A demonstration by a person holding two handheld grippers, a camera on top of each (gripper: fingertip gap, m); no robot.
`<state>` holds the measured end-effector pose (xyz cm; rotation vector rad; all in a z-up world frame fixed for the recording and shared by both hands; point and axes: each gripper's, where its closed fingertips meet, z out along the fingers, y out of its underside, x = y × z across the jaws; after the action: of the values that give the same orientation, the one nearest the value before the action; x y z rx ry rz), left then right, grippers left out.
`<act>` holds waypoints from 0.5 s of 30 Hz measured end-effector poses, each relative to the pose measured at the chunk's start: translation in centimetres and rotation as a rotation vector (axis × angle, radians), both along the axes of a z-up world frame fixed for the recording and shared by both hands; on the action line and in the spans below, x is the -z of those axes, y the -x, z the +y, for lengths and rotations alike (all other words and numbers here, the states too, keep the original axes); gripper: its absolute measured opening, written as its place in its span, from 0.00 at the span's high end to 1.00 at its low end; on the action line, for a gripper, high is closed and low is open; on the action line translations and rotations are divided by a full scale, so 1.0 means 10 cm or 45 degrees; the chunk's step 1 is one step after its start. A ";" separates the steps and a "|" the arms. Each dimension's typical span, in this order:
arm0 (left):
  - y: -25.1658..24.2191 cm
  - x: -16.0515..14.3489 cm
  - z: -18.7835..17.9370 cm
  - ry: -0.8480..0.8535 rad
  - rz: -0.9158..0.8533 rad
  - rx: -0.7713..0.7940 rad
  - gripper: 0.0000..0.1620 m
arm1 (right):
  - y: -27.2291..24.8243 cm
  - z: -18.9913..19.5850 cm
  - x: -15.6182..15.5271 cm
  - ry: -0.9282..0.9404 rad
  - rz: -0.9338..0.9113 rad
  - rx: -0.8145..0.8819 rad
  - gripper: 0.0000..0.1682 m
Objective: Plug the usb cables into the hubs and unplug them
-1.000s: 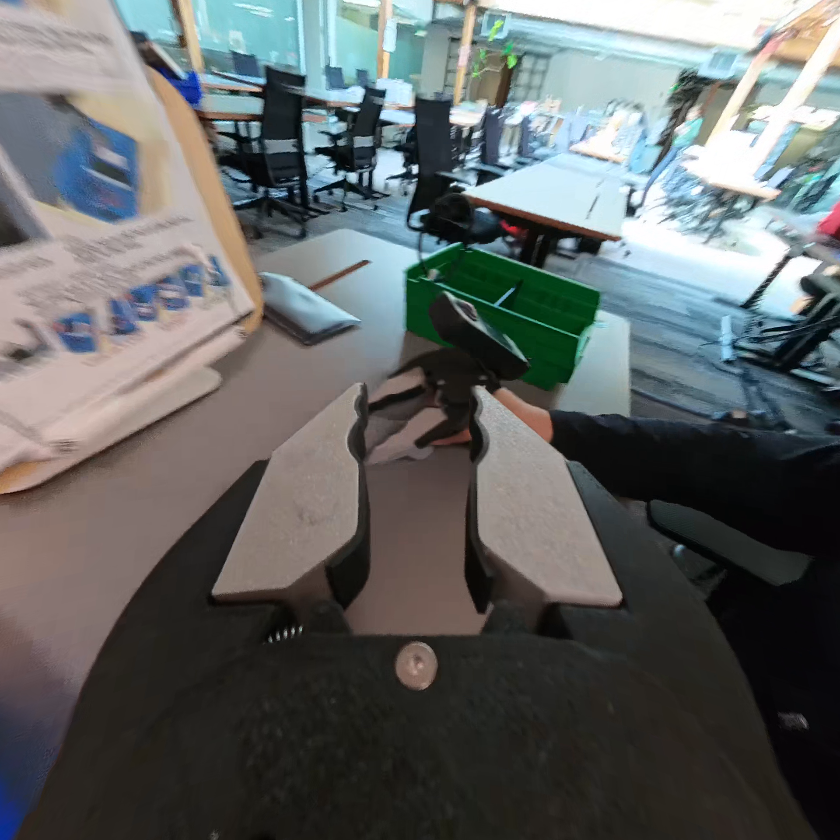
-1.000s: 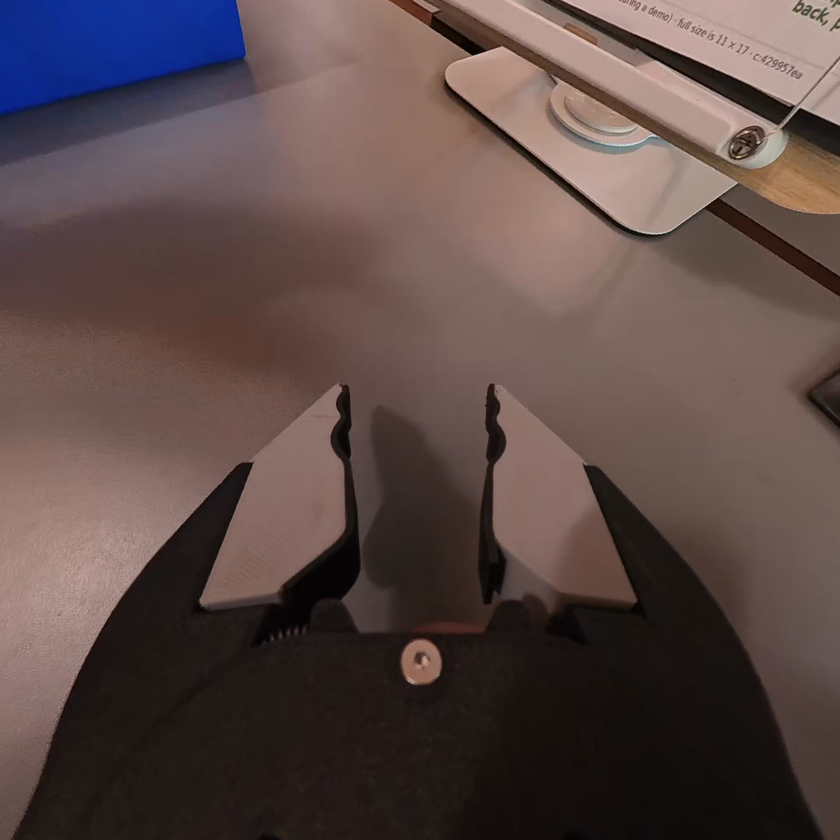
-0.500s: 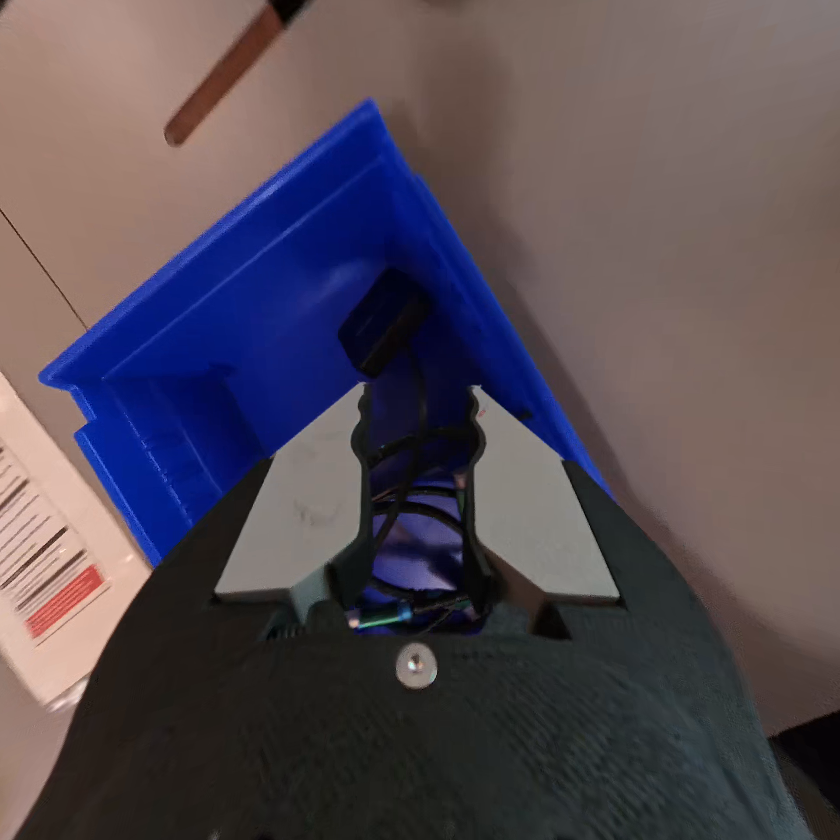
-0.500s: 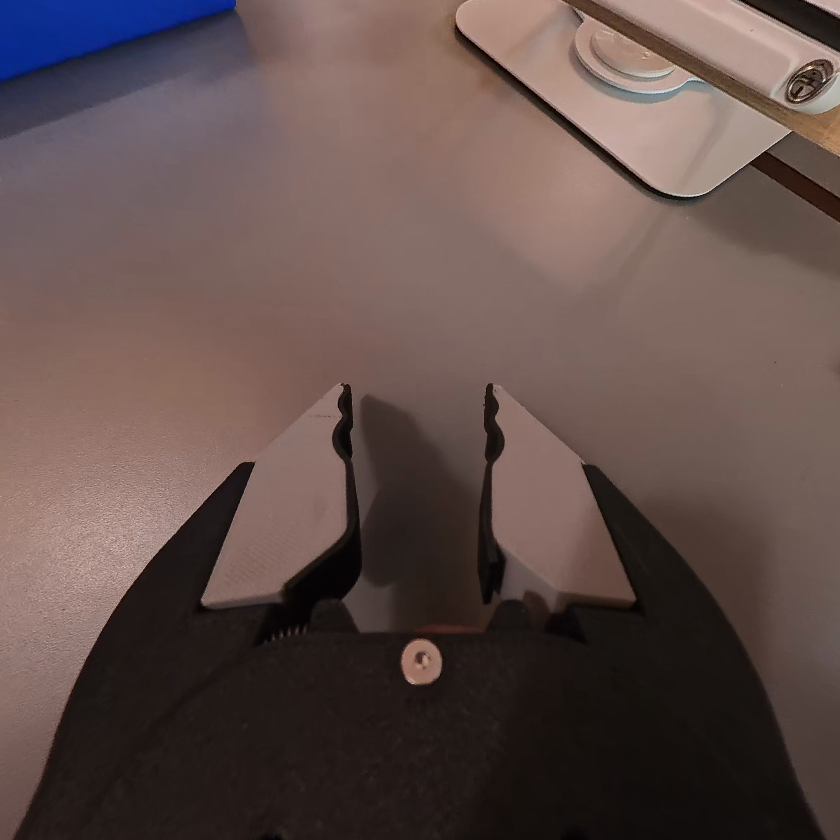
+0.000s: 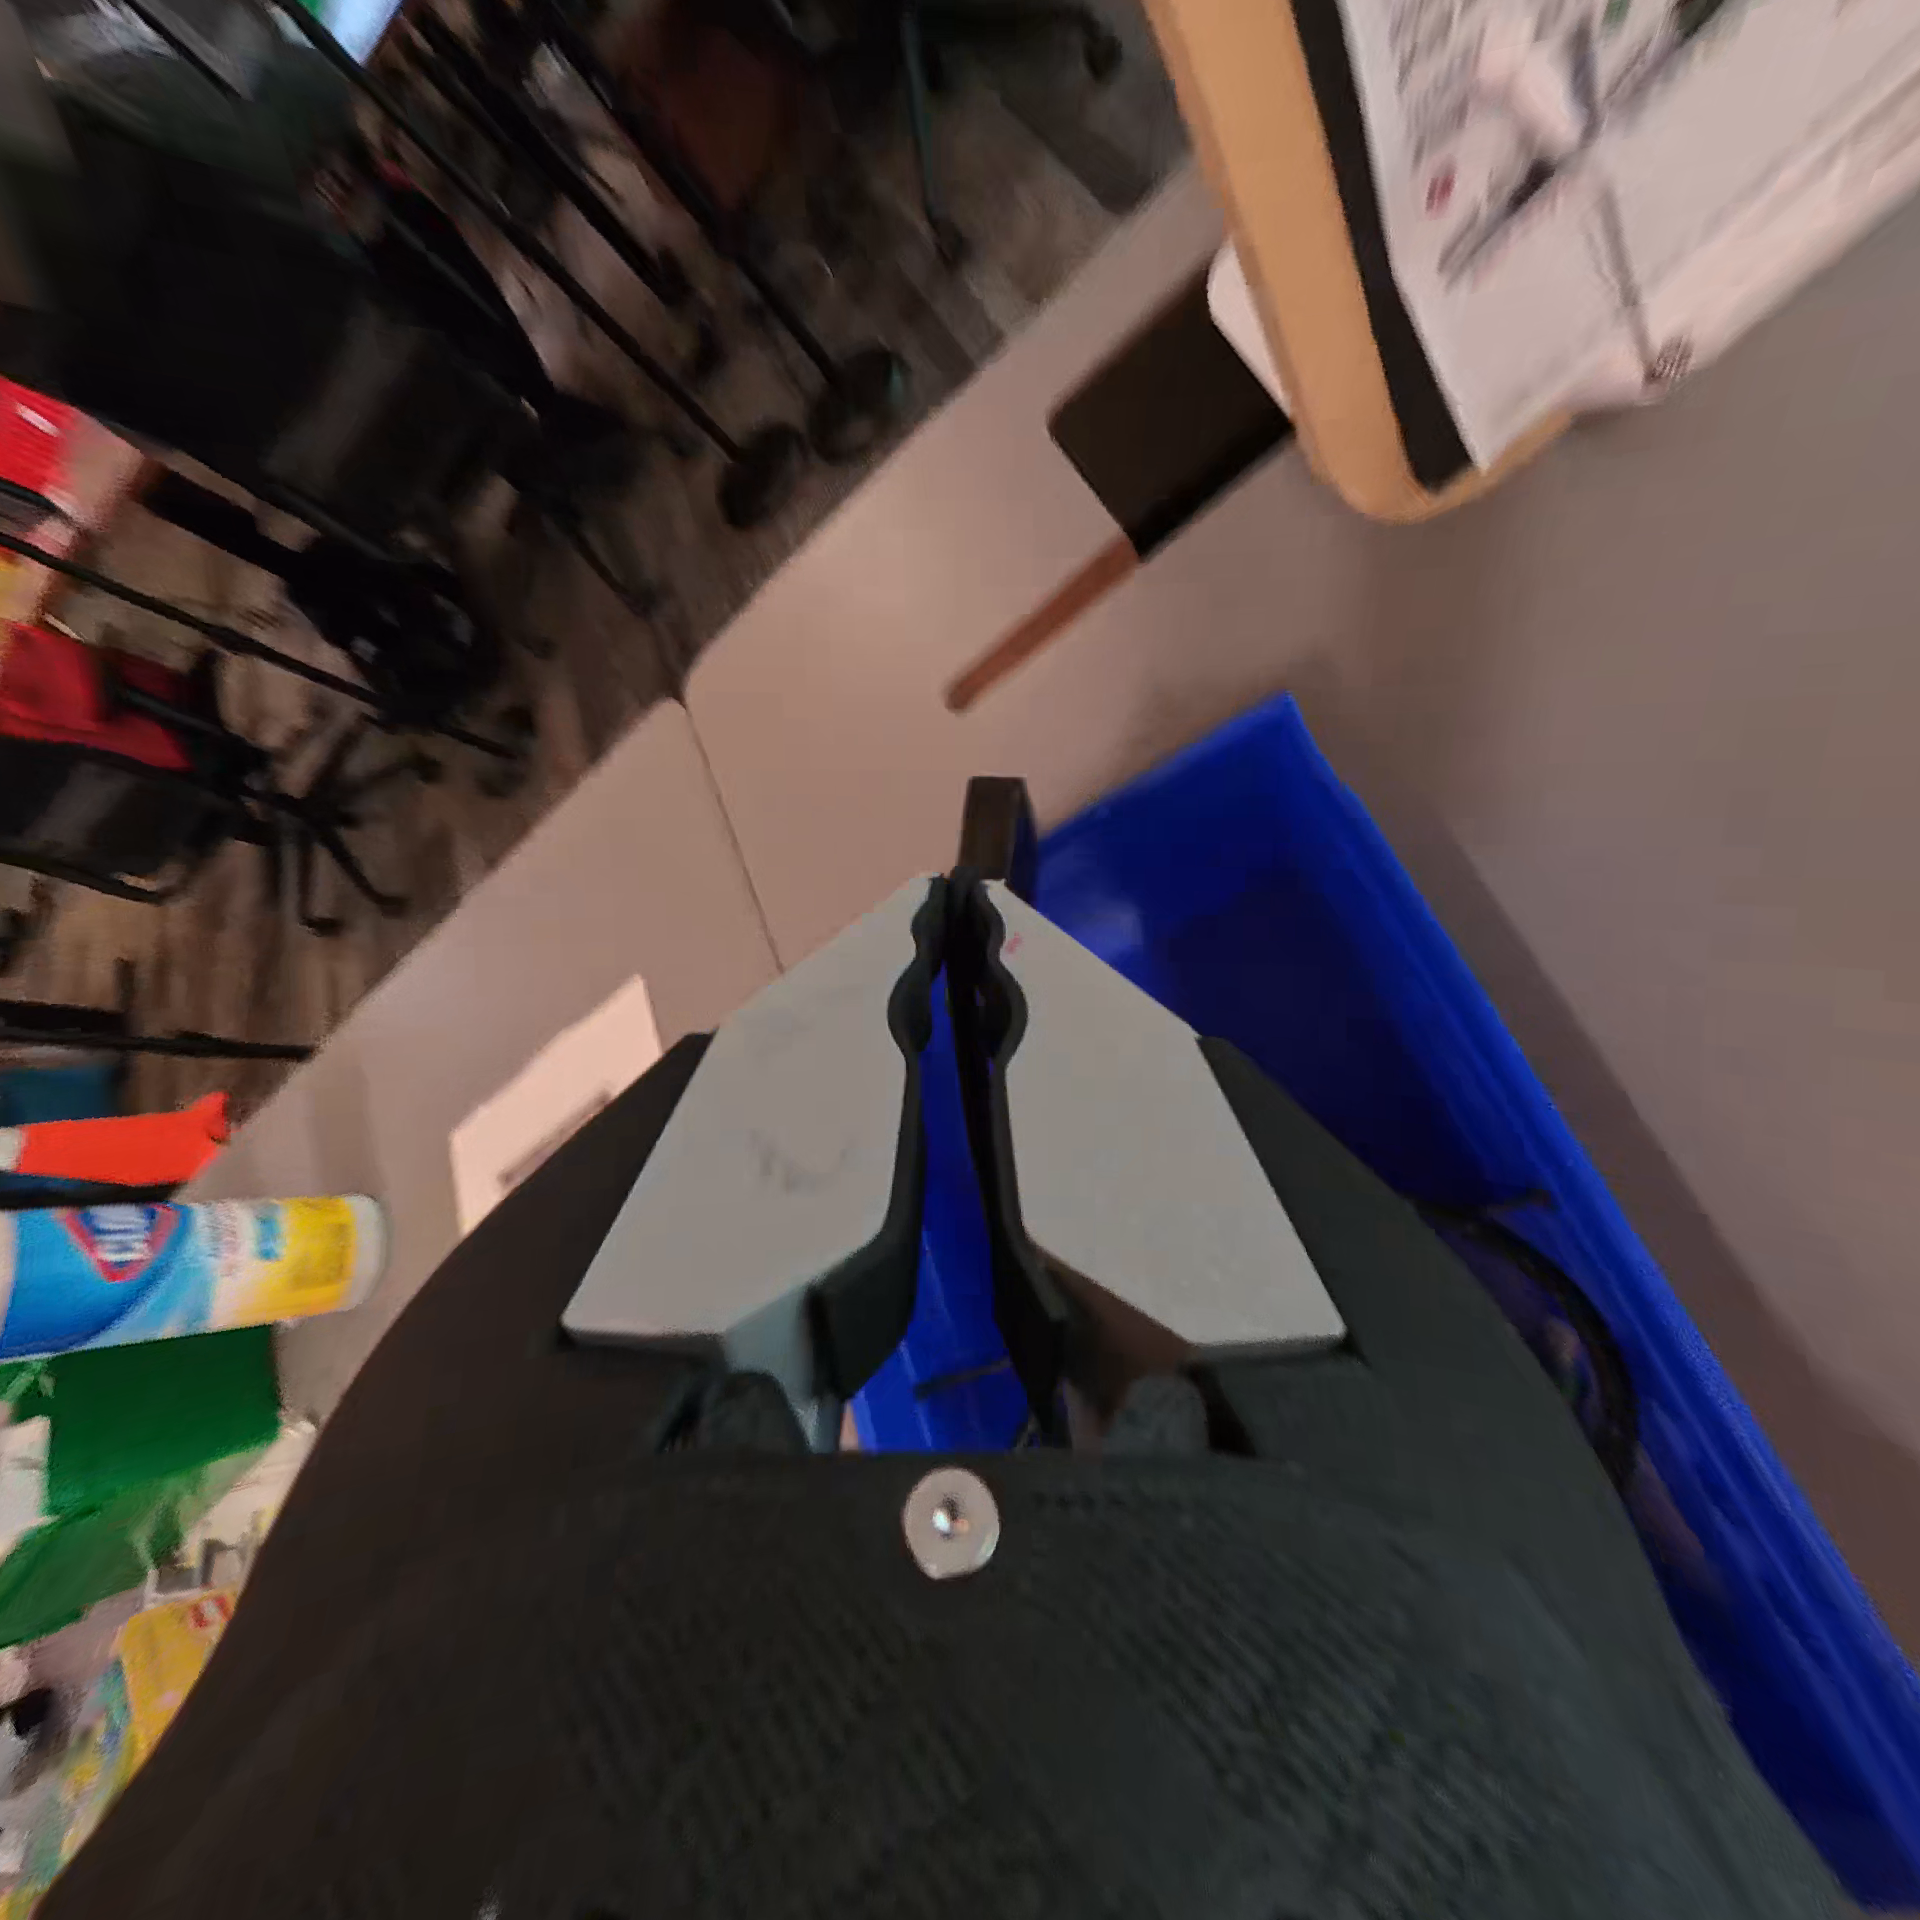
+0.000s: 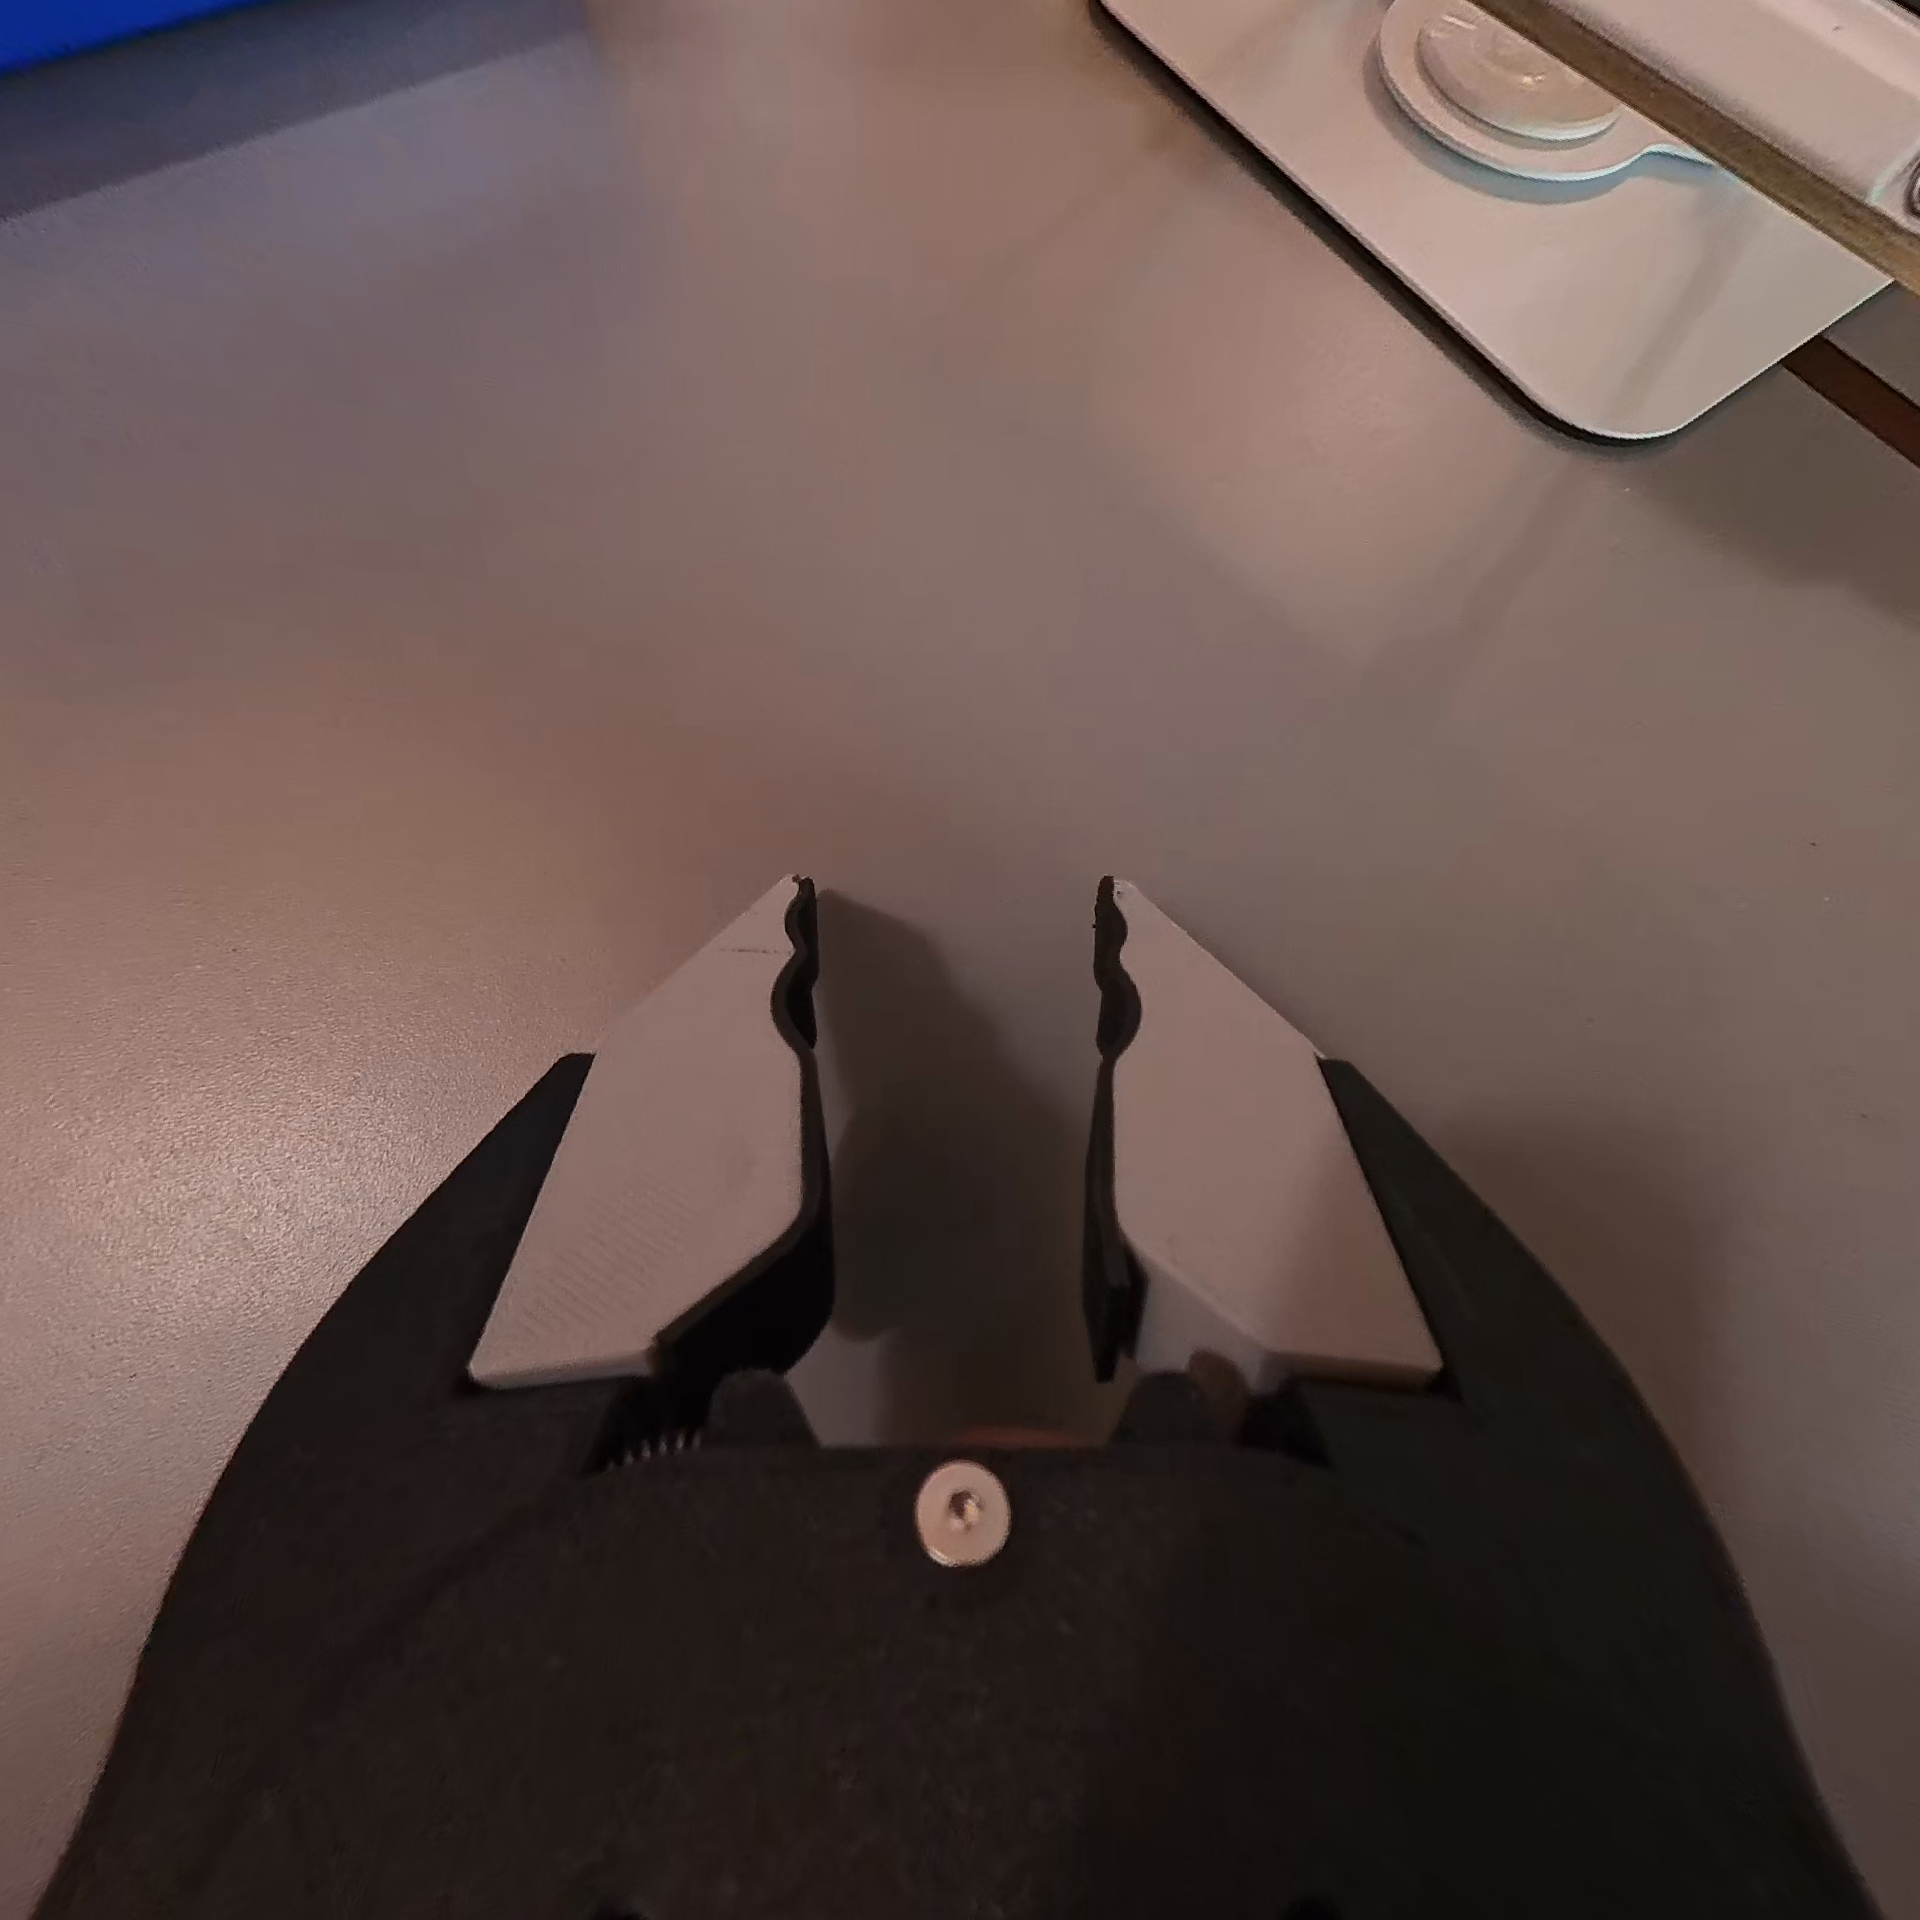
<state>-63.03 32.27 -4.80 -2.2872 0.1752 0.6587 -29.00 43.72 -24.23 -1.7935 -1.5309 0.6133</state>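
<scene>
**Pinching a black cable over the blue bin**

Gripping with its fingers pressed nearly together, the left gripper (image 5: 964,894) has a thin black cable (image 5: 977,1049) caught between its pads. A small black block (image 5: 992,821), seemingly the cable's end piece, sticks out just past the fingertips. Below the pinch, the cable runs back between the fingers toward the gripper body.

Behind and to the right of the fingers lies a blue bin (image 5: 1455,1060), open side up, resting on the grey table (image 5: 1610,727). More dark cable (image 5: 1579,1340) is coiled inside the bin near its right wall. The held block sits over the bin's far left rim; whether it touches the rim cannot be told.

Beyond the bin, a wooden stick (image 5: 1039,629) with a black head lies on the table, and a wooden board (image 5: 1299,260) bearing printed paper leans at the upper right. A wipes canister (image 5: 187,1273) and blurred clutter show at the left edge, with chairs (image 5: 416,312) on the floor past the table.

The right gripper (image 6: 956,894) is held wide apart and empty, with nothing between its fingers. It hovers close over bare table (image 6: 520,520), its shadow falling just under the fingers. A white stand base (image 6: 1558,208) sits well ahead at the upper right, and a sliver of blue (image 6: 125,26) shows at the upper left corner.
</scene>
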 end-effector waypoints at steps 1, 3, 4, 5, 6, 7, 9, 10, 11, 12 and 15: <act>-0.06 -0.15 0.01 -0.036 0.024 0.020 0.99 | 0.00 0.00 0.00 -0.001 0.002 0.001 0.70; -0.26 -0.41 0.02 -0.085 0.065 0.097 0.99 | 0.00 0.01 -0.01 0.004 0.011 0.005 0.70; -0.40 -0.53 0.02 -0.104 0.075 0.143 0.99 | 0.00 0.01 -0.02 0.006 0.016 0.007 0.70; -0.57 -0.63 0.02 -0.122 0.065 0.196 0.99 | 0.00 0.01 -0.03 0.007 0.024 0.011 0.70; -0.76 -0.72 0.02 -0.140 0.047 0.256 0.99 | 0.00 0.02 -0.04 0.005 0.032 0.015 0.70; -0.97 -0.80 0.02 -0.157 0.029 0.323 0.99 | -0.01 0.03 -0.05 0.001 0.041 0.019 0.70; -1.40 -0.91 -0.01 -0.176 -0.007 0.462 0.99 | -0.02 0.06 -0.09 -0.015 0.060 0.030 0.70; -1.63 -0.92 -0.03 -0.172 -0.029 0.532 0.99 | -0.03 0.07 -0.11 -0.026 0.071 0.036 0.70; -1.86 -0.90 -0.06 -0.151 -0.059 0.603 0.99 | -0.04 0.09 -0.15 -0.037 0.082 0.041 0.70; -2.08 -0.86 -0.11 -0.119 -0.093 0.670 0.99 | -0.05 0.11 -0.19 -0.048 0.096 0.048 0.70; -2.67 -0.53 -0.23 0.020 -0.194 0.843 0.99 | -0.10 0.16 -0.40 -0.038 0.204 0.073 0.69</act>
<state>-36.34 29.94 0.55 -2.0959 0.8189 0.1370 -28.01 45.31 -20.26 -1.7162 -1.3702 0.6854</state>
